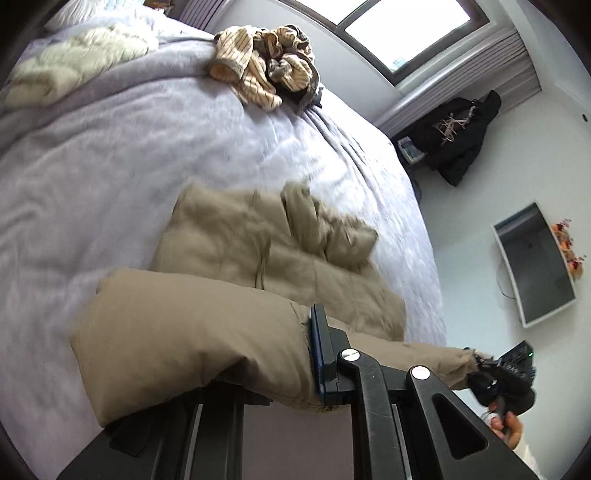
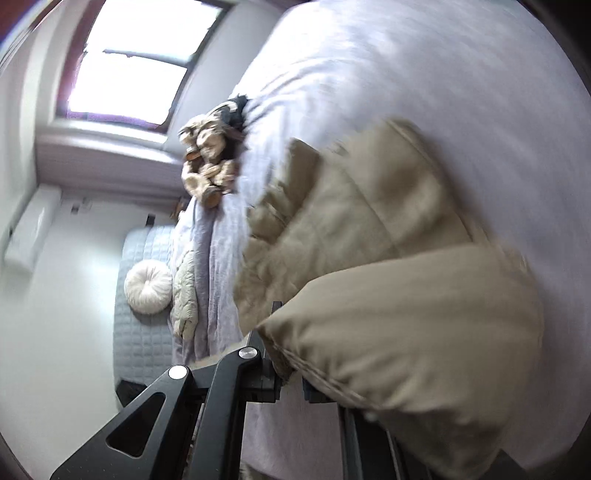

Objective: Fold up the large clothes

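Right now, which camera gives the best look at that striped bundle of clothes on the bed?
The left wrist view. There the striped bundle lies sharp near the bed's far edge below the window, its dark stripes plain. In the right wrist view the same bundle is blurred and smaller, so no stripes can be made out.

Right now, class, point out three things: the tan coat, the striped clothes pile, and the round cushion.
Tan coat (image 1: 192,332), left wrist view, on its lifted edge.
Striped pile (image 1: 258,62), left wrist view, on its middle.
Round cushion (image 2: 147,287), right wrist view, on its centre.
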Demonstrator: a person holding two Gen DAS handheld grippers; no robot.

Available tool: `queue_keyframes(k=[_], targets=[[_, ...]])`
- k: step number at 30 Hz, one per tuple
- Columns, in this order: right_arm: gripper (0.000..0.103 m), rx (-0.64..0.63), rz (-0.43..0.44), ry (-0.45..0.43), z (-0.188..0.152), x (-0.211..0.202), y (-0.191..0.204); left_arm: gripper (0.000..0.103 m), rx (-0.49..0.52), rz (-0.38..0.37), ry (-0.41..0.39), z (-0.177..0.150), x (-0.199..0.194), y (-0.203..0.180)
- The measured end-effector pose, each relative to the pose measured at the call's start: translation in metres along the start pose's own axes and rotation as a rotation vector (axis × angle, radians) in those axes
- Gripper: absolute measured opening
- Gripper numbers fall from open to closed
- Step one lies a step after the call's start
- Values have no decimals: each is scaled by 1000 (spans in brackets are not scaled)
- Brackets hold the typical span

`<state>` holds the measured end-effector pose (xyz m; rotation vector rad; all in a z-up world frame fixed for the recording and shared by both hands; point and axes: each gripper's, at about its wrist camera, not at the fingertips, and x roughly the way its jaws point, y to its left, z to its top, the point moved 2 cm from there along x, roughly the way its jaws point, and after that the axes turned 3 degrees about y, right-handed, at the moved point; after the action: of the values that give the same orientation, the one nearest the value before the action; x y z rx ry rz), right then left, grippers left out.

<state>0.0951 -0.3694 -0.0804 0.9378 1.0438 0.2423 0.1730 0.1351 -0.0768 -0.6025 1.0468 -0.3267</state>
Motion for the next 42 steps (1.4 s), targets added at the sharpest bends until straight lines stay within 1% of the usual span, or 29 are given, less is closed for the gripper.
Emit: queue_keyframes(k=[3, 4, 6, 9, 11, 13, 16, 17, 18, 19, 20, 21, 22, 24, 28, 29, 31, 32, 33, 34, 35, 37, 38, 41, 42], targets=[[8, -51, -13, 26, 50, 28, 17, 16, -20, 36, 0, 35, 33, 1], [8, -56, -15, 34, 60, 36, 17, 16, -24, 46, 11, 45, 48, 3], [8, -46, -24, 59, 86, 60, 16, 17, -32, 68, 35, 55, 74, 9], [8, 1, -45, 94, 117, 98, 2, 17, -48, 96, 81, 64, 107, 24], [8, 26, -55, 108, 125, 114, -11, 17, -42, 113, 106, 68, 124, 32], [8, 41, -77, 111, 129, 133, -19, 19, -6, 133, 135, 73, 140, 36], [9, 68, -96, 97, 133, 147, -28, 22, 55, 152, 167, 77, 147, 33], [9, 79, -96, 91, 132, 148, -32, 24, 67, 152, 173, 78, 147, 33], [9, 86, -100, 86, 133, 150, -34, 42, 88, 146, 186, 78, 147, 31], [9, 88, -104, 82, 133, 151, -35, 70, 105, 150, 191, 79, 145, 30], [9, 89, -109, 78, 134, 154, -35, 83, 133, 179, 186, 80, 141, 28], [10, 95, -113, 72, 134, 155, -37, 91, 153, 199, 175, 81, 137, 27], [11, 100, -116, 67, 133, 156, -37, 91, 178, 204, 173, 83, 134, 26], [12, 108, -126, 61, 133, 158, -37, 91, 196, 221, 180, 85, 129, 27], [13, 105, -167, 65, 137, 166, -37, 91, 237, 296, 128, 90, 121, 33], [16, 95, -191, 71, 139, 168, -34, 91, 231, 301, 120, 91, 120, 35], [26, 62, -219, 83, 141, 169, -26, 91, 204, 310, 111, 95, 122, 44], [43, 41, -221, 86, 141, 167, -21, 91, 198, 311, 114, 97, 124, 46], [65, 8, -209, 88, 140, 163, -13, 91, 194, 321, 126, 98, 129, 51], [70, -25, -196, 86, 139, 158, -5, 91, 193, 333, 132, 99, 132, 54], [71, -50, -193, 79, 139, 153, 0, 91, 196, 354, 135, 100, 137, 59], [71, -134, -226, 50, 137, 137, 13, 91, 195, 397, 133, 103, 145, 70], [71, -184, -271, 27, 137, 128, 17, 91, 192, 401, 132, 104, 148, 73], [71, -285, -458, -42, 141, 108, 13, 91, 194, 395, 135, 108, 156, 83], [61, -305, -523, -54, 144, 104, 7, 91, 208, 408, 134, 109, 160, 84]])
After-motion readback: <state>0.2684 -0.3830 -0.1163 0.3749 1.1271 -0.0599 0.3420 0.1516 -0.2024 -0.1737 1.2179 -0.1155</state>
